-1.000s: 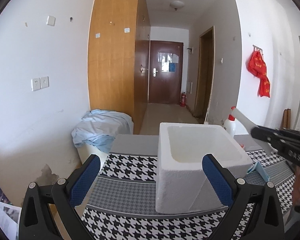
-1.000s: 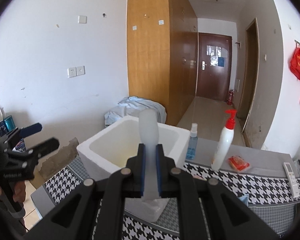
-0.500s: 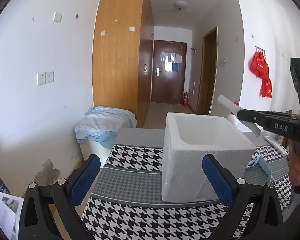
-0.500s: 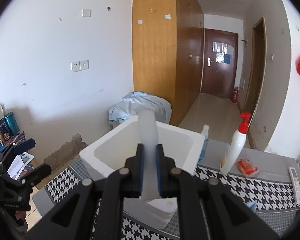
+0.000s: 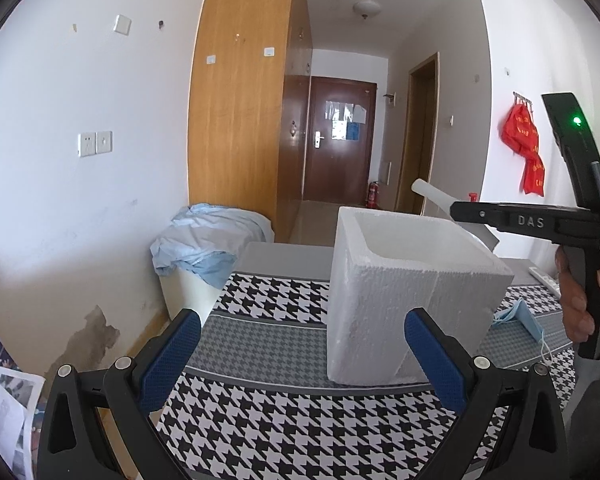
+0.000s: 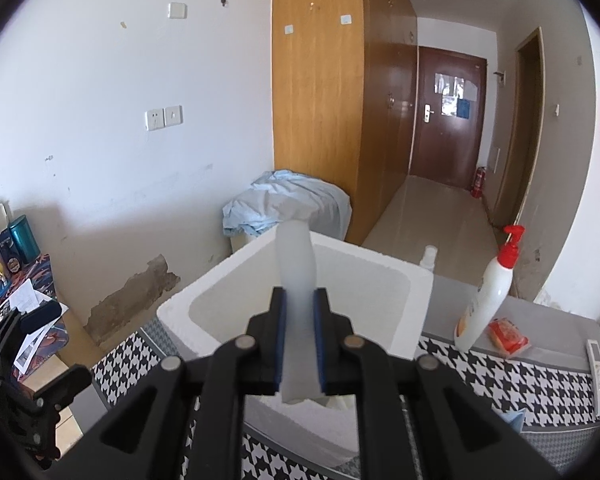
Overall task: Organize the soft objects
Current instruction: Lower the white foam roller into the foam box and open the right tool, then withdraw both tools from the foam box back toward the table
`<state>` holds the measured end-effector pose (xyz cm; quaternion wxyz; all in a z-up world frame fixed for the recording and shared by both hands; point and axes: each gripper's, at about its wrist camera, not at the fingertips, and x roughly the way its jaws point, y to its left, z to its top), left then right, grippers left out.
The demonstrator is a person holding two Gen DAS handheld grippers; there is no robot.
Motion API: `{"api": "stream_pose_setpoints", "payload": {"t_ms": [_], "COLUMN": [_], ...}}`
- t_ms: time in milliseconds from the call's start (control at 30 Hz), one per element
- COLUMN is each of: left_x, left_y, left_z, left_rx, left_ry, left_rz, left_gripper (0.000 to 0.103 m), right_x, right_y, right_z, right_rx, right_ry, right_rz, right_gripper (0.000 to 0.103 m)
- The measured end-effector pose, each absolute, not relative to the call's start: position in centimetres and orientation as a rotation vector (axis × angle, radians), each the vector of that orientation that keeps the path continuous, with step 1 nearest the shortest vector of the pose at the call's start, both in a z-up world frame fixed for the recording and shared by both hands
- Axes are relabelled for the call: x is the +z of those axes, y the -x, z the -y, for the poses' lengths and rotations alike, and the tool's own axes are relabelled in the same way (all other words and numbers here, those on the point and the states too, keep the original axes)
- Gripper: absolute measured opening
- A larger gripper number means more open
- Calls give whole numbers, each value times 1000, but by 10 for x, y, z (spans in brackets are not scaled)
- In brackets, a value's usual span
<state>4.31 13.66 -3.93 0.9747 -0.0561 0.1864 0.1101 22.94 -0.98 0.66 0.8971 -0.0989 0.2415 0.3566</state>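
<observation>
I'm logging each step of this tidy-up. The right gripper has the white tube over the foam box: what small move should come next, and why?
Probably lower the right gripper a little toward the foam box and then open it. It is shut on the white tube, which sits above the box's open cavity, not yet inside. The left gripper is open and holds nothing.

A lived-in home is seen here: beyond the fingers, a hallway is closed off by a dark brown wooden entry door [image 5: 339,139], flanked by a tall honey-coloured wooden wardrobe [image 5: 244,112]. Crumpled pale blue bedding [image 6: 284,202] is heaped ahead of the fingertips, and a black-and-white houndstooth cloth [image 5: 284,432] is spread below them.
</observation>
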Motion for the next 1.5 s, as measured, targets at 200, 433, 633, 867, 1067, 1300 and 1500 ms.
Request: {"api": "stream_pose_setpoints", "payload": {"t_ms": [200, 433, 633, 867, 1067, 1300, 1500], "left_x": [-45, -50, -52, -55, -57, -57, -59], "left_y": [-42, -42, -43, -44, -44, -45, -49], "left_z": [-137, -135, -130, -120, -111, -99, -89], "left_rx": [227, 222, 211, 192, 172, 143, 123], "left_ry": [116, 120, 117, 108, 107, 98, 96], "left_rz": [-386, -398, -406, -416, -422, -425, -433], "left_gripper": [102, 102, 102, 102, 102, 102, 102], "right_x": [2, -2, -1, -2, -3, -5, -10], "right_y": [-237, -248, -241, -229, -221, -215, -211], "right_z": [3, 3, 10, 22, 38, 52, 63], "right_rx": [739, 739, 735, 744, 739, 729, 704], "right_ry": [205, 177, 165, 166, 151, 135, 125], "right_rz": [-533, -571, -538, -524, -513, -506, -492], "right_gripper": [18, 29, 77, 79, 79, 79, 87]}}
